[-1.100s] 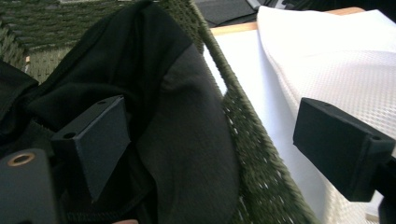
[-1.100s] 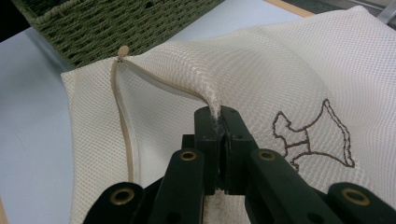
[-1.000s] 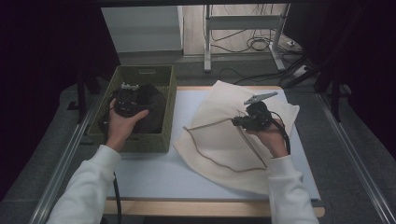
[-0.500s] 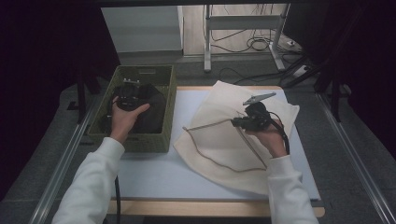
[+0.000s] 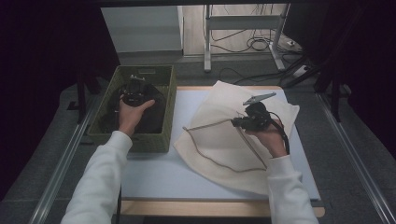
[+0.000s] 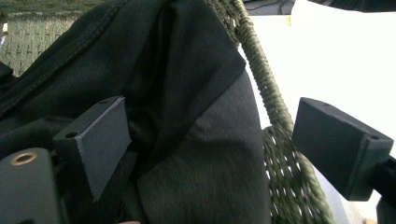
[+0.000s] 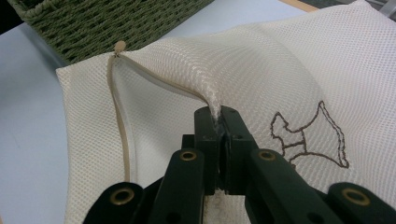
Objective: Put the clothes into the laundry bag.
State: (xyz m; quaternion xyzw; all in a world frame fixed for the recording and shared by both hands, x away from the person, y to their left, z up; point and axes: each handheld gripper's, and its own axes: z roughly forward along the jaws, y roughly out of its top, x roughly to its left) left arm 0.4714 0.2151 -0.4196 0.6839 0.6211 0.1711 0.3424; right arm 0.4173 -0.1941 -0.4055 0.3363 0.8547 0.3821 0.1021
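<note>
We see one mesh bag point(image 5: 224, 140) on the bench point(image 5: 154, 172), its edge pinched in our clenched right tool point(image 7: 218, 122). Our left tool point(image 6: 205, 140), released, straddles one dark garment point(image 6: 187, 93) in the one basket point(image 5: 161, 140).

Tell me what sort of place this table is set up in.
Probably a lab or recording workspace, not a home laundry room. The light work table sits between metal rails, loose cables lie on the floor behind it, and dark curtains close in the sides.
</note>
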